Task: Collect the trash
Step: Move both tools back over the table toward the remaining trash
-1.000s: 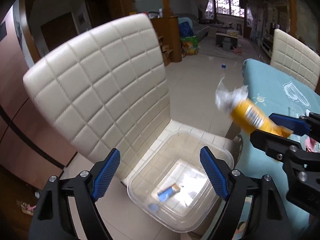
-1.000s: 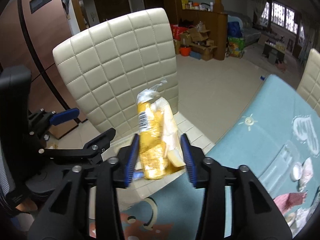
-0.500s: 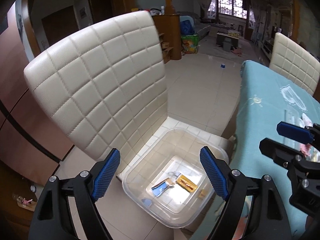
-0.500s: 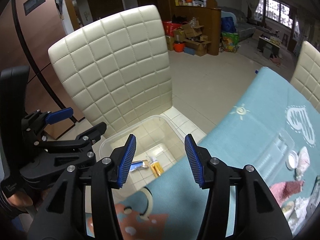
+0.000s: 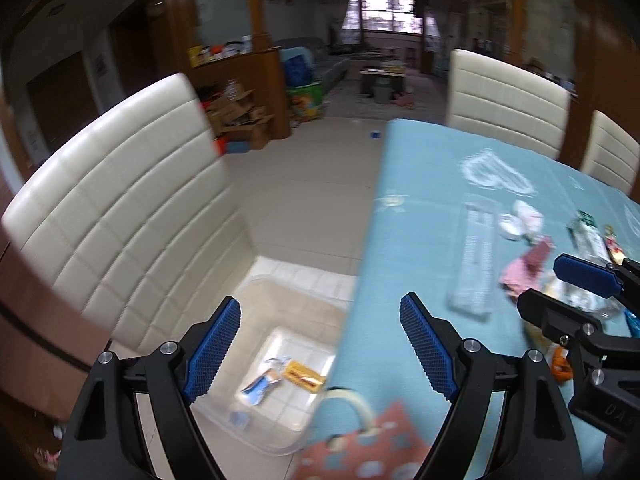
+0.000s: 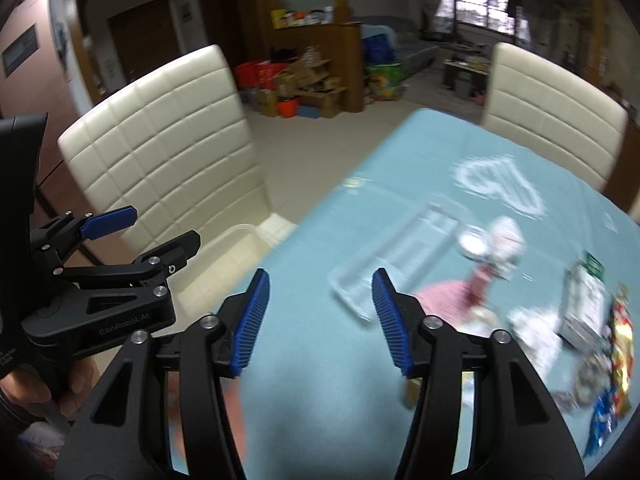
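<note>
The yellow snack packet (image 5: pixel 303 375) that the right gripper (image 6: pixel 320 320) had carried a second earlier lay in the clear plastic bin (image 5: pixel 280 320) on the cream chair (image 5: pixel 120 220), beside a blue wrapper (image 5: pixel 260 386). Both views had swung from the chair toward the table's teal cloth (image 5: pixel 420 220). The right gripper's jaws had just been opening and stood apart with nothing between them; the left gripper (image 5: pixel 320 352) was spread wide and empty over the table's edge. More trash waited on the cloth: a clear plastic tray (image 6: pixel 384 276), a pink wrapper (image 6: pixel 444 296), a white packet with a green label (image 6: pixel 584 304) (too blurred to read). The left gripper's body bore "GenRobot.AI" in the right wrist view.
</note>
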Demonstrator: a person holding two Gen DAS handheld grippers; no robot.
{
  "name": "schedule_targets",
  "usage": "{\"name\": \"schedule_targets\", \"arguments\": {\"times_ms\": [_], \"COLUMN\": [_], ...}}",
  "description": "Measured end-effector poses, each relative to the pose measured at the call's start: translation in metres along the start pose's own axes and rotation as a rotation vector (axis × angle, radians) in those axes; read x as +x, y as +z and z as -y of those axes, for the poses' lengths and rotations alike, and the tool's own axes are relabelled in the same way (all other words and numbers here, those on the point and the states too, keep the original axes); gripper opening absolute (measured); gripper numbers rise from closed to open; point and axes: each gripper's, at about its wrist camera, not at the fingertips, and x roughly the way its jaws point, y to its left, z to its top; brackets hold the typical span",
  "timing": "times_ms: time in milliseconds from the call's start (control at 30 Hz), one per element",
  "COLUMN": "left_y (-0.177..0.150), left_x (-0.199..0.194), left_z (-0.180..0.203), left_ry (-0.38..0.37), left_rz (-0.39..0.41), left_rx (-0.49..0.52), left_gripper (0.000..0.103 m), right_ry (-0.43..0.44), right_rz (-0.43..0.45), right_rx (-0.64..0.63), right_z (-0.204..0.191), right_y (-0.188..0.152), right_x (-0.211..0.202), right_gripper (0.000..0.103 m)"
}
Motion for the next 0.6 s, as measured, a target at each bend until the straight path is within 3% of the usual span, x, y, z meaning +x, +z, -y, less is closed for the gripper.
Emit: {"name": "schedule_targets", "arguments": {"times_ms": [333, 600], "left_y": [0.002, -0.004], "left_x": [0.004, 0.03], "left_z": [0.088, 0.119], "left_ry": [-0.15, -0.161], "left_rz": [-0.012, -0.051], "left_rx": [0.171, 0.247], "left_gripper": [0.08, 0.08], "right_ry": [-0.213, -0.339], "right_rz": [0.018, -0.031], "right_rx": [0.181, 0.286], "right_z": [0.082, 0.13], "right_y": [-0.049, -0.08], "right_x": [-0.038, -0.031], "right_gripper": [0.095, 0.098]}}
